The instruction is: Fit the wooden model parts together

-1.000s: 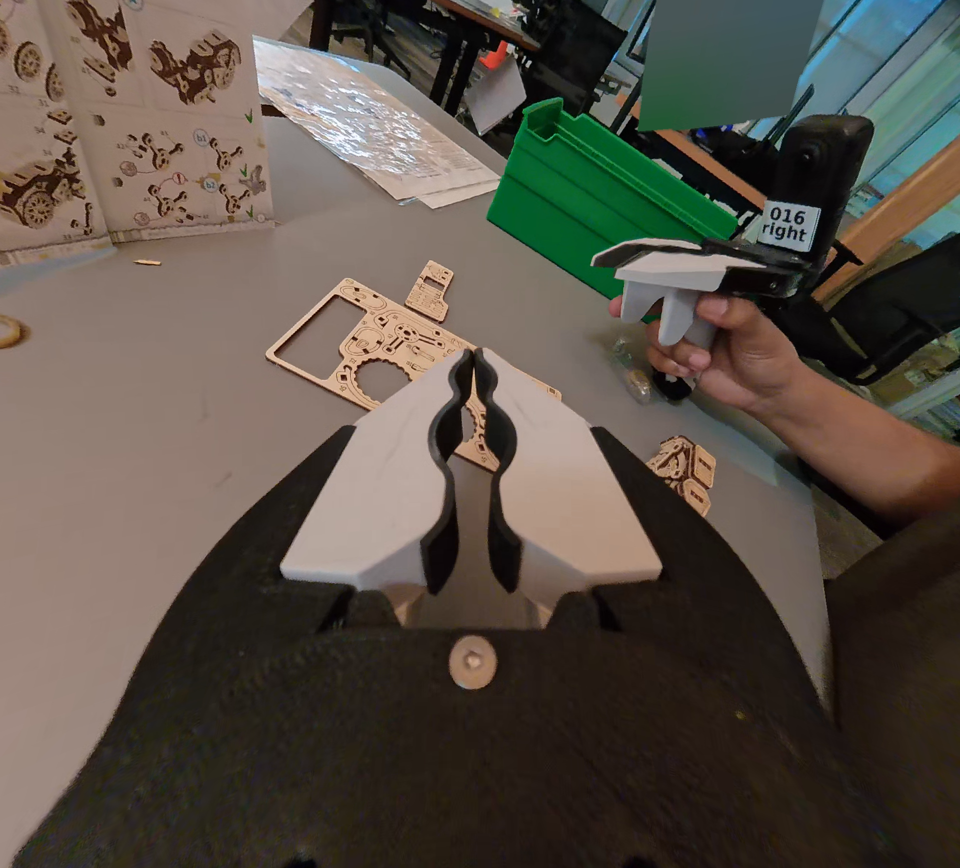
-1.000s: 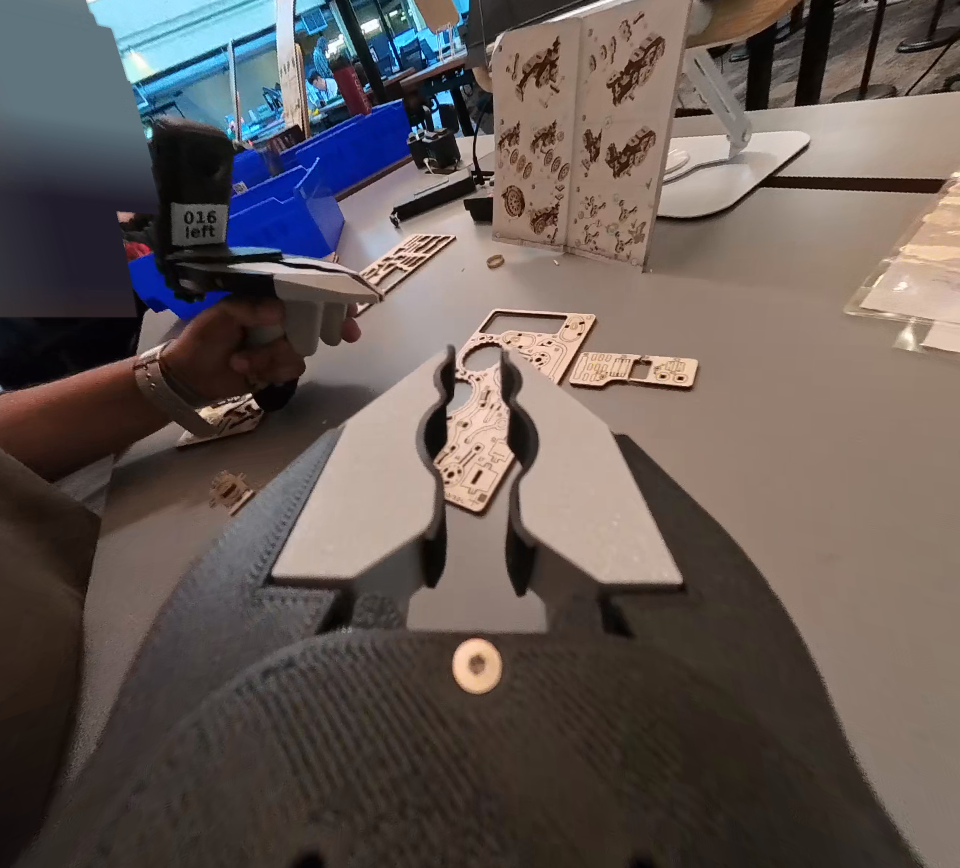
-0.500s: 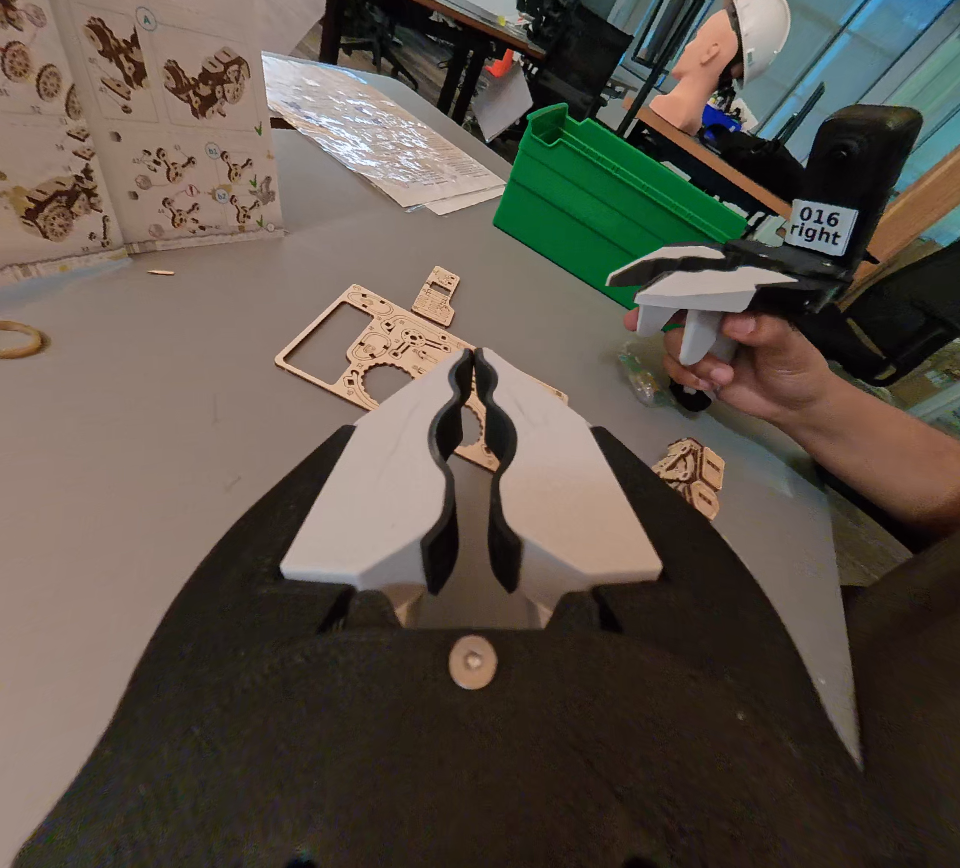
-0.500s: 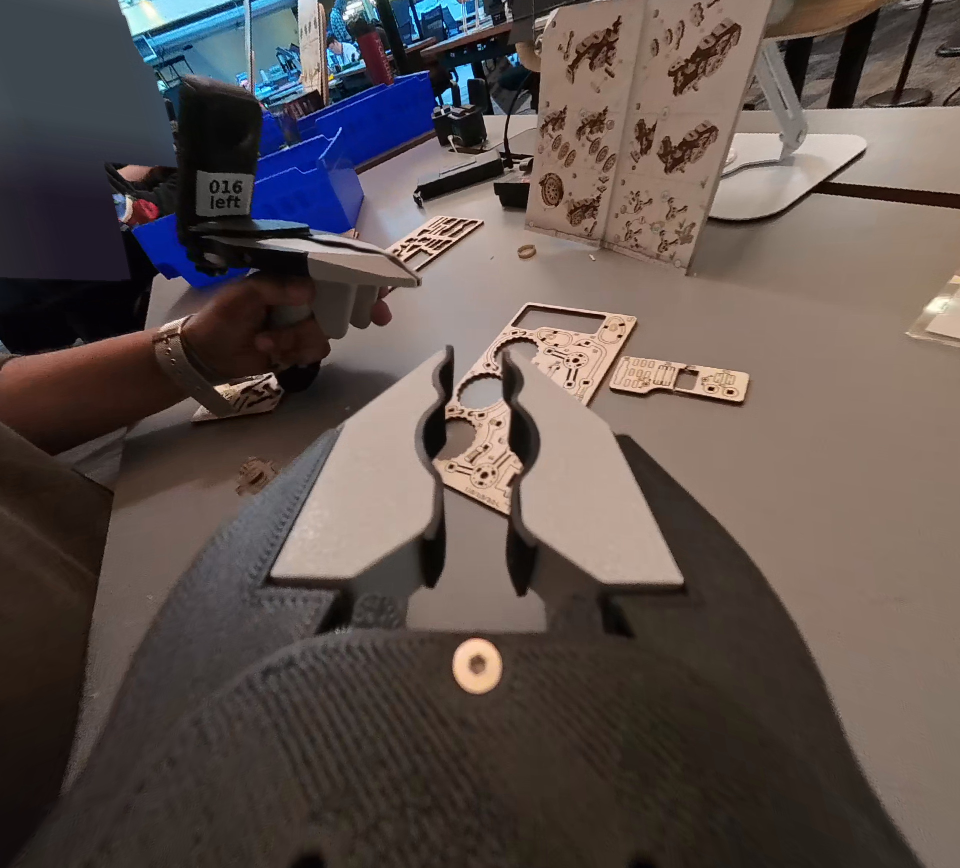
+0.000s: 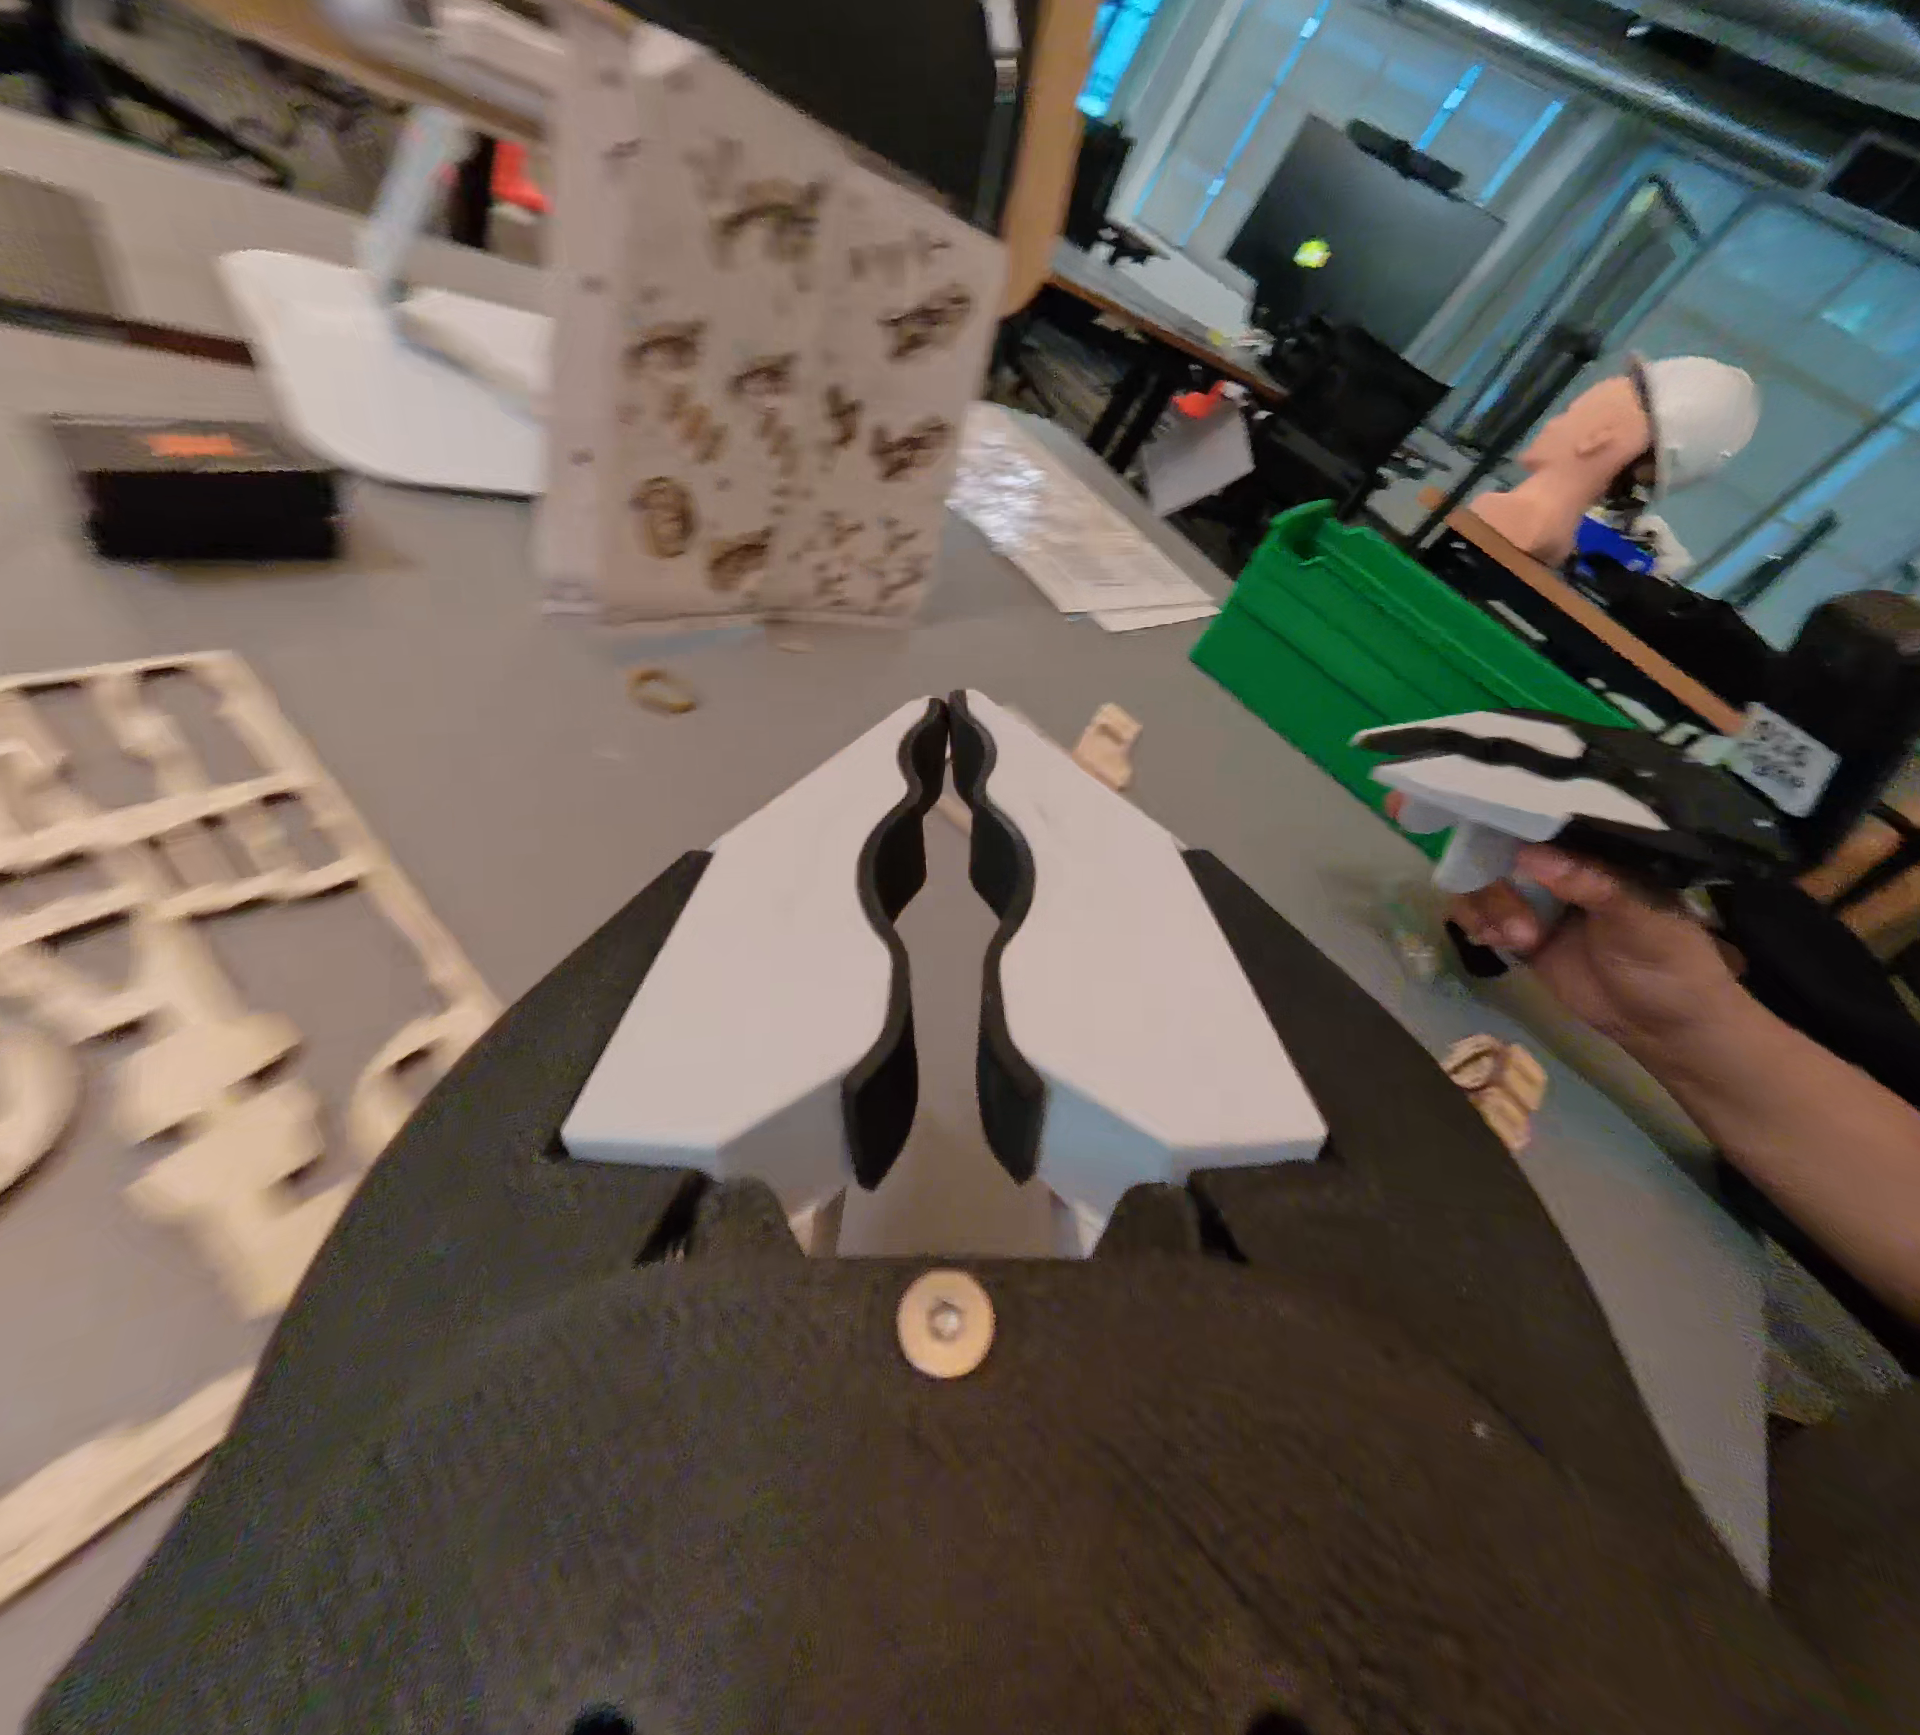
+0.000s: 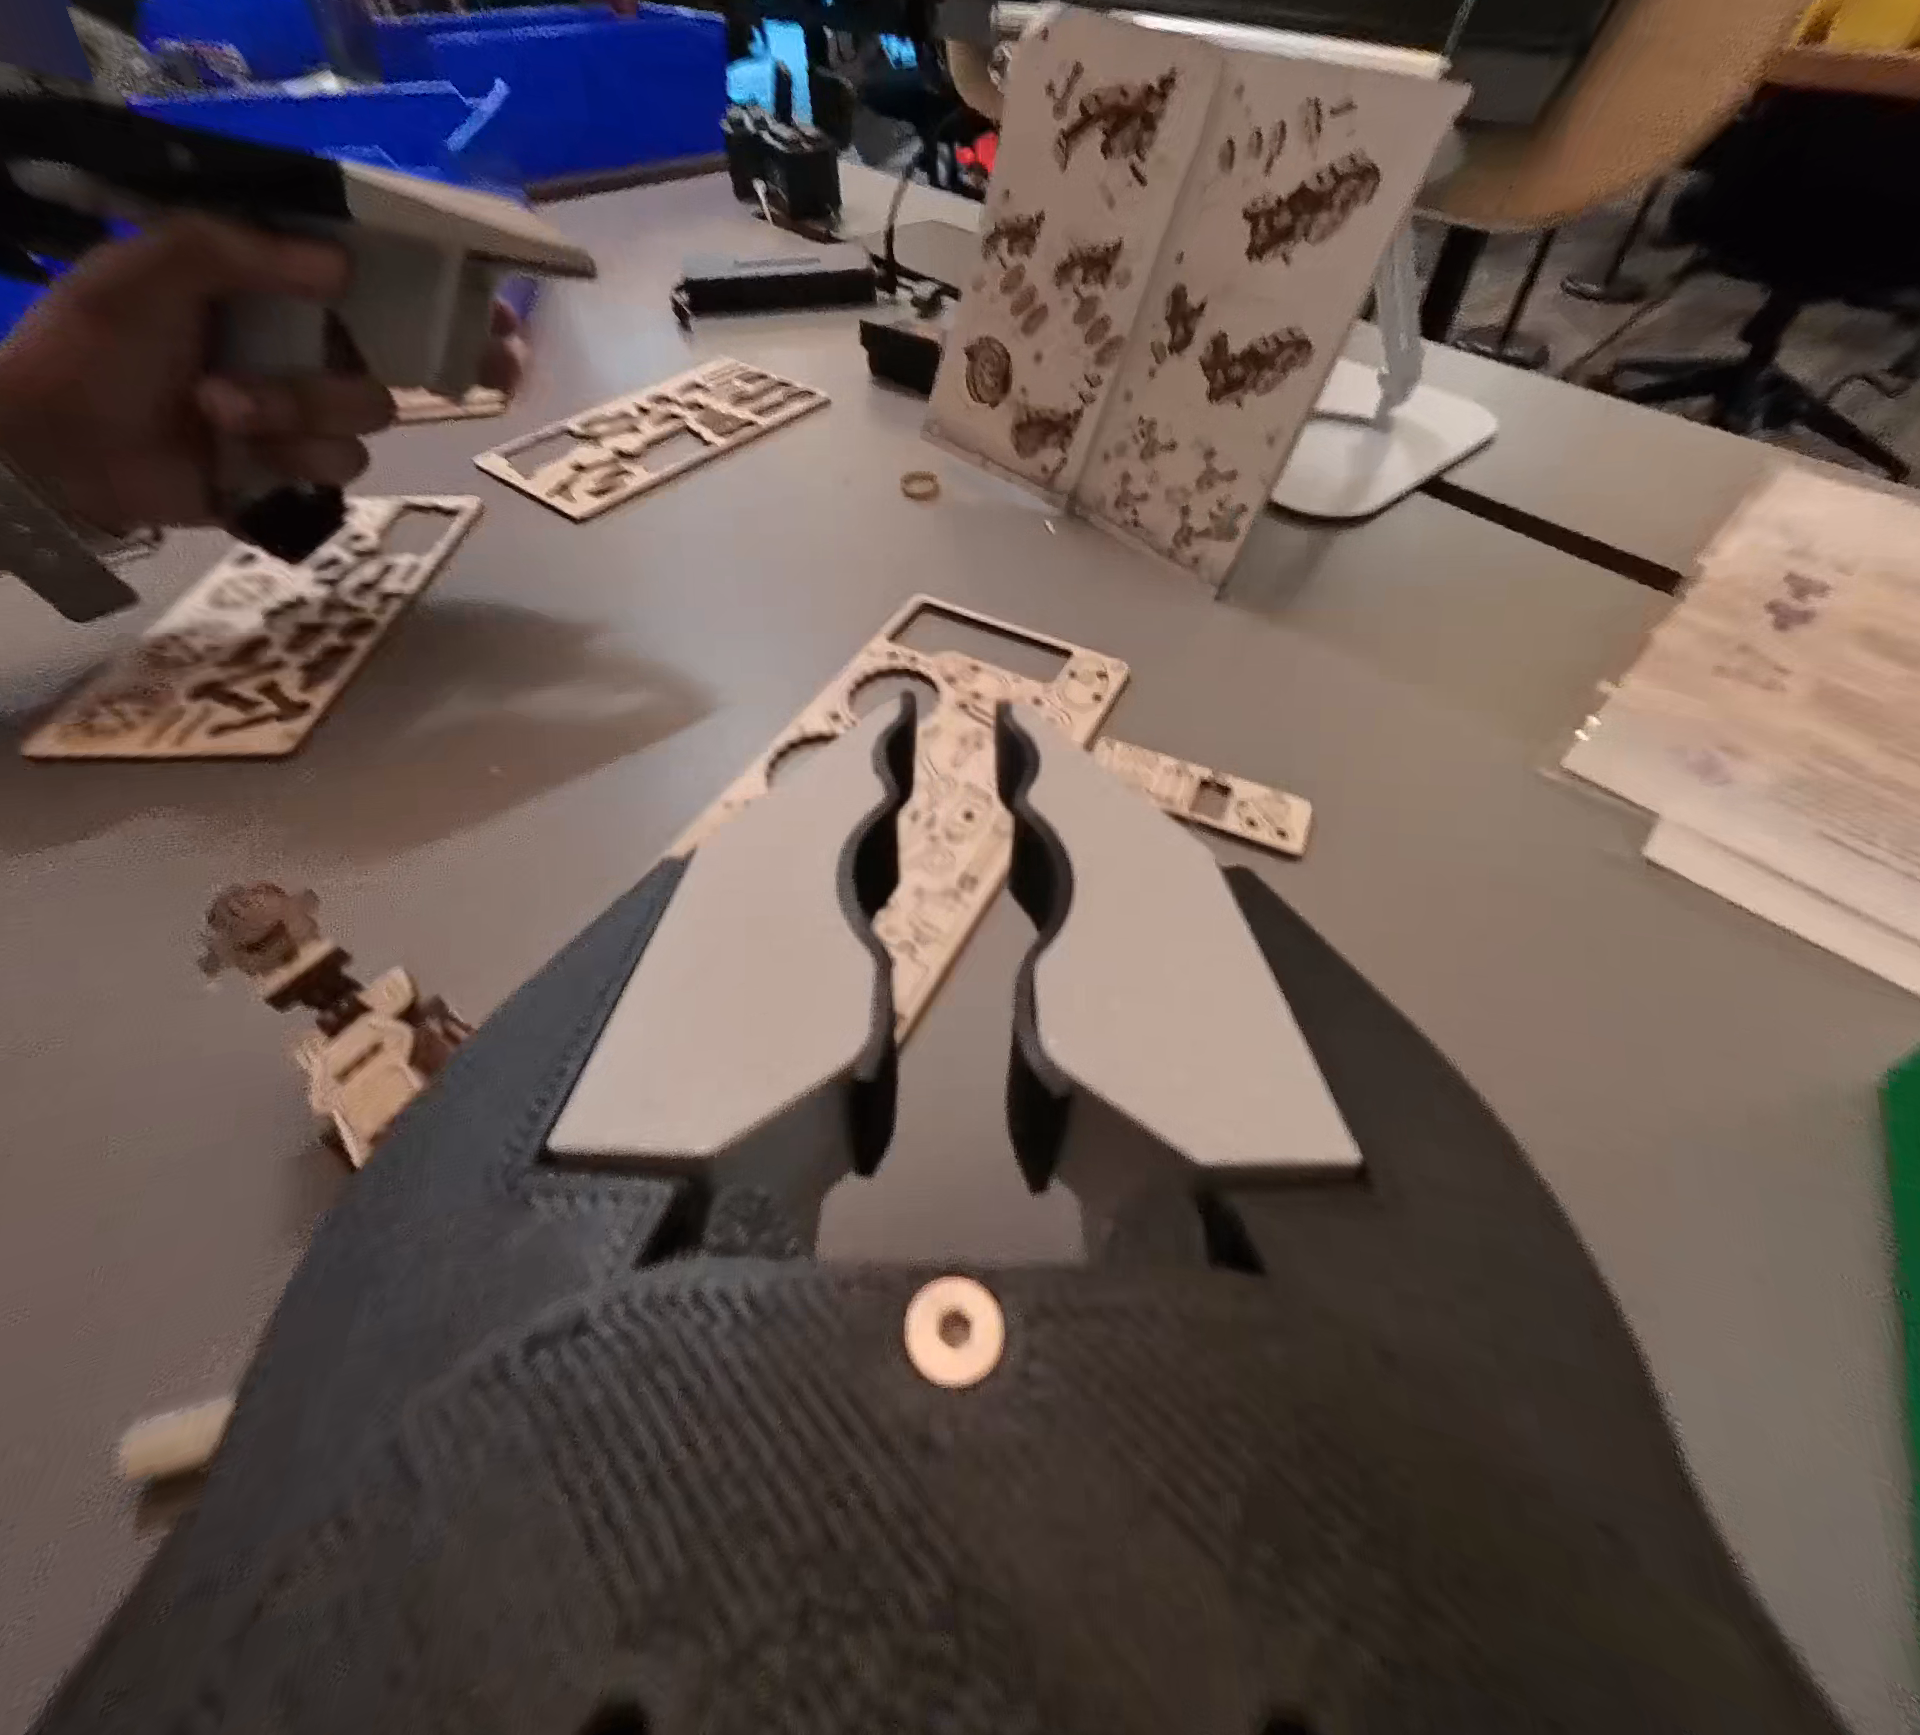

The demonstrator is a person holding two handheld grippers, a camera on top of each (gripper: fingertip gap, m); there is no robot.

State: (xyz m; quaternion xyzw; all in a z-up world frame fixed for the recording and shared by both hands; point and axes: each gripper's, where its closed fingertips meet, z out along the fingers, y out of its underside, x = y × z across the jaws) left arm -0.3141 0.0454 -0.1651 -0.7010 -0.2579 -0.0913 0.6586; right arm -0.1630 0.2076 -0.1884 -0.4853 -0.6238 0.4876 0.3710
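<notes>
Flat wooden part sheets lie on the grey table. One sheet [image 6: 997, 677] lies just below and ahead of my right gripper [image 6: 953, 711], whose tips stand a narrow gap apart with nothing between them. A short strip [image 6: 1205, 802] lies beside it. A small built wooden sub-assembly [image 6: 343, 1010] sits to its left; it also shows in the left wrist view [image 5: 1496, 1077]. My left gripper [image 5: 948, 709] is shut and empty, held above the table. A punched-out sheet [image 5: 156, 854] lies to its left, blurred. Two more sheets [image 6: 249, 636] [image 6: 655, 438] lie at the left.
The folded instruction booklet [image 5: 769, 459] stands at the back, a rubber band [image 5: 662, 691] in front of it. A green bin [image 5: 1403, 646] stands at the right. A paper stack [image 6: 1787, 709], a black box [image 5: 208, 490] and a white monitor stand [image 5: 416, 397] lie around. Across from one pair of fingers to the other is roughly 25 cm.
The left gripper has swung left, so the booklet and punched-out sheet now fill its view. The right view has drawn back and shows more sheets. Both grippers keep the same jaw gap.
</notes>
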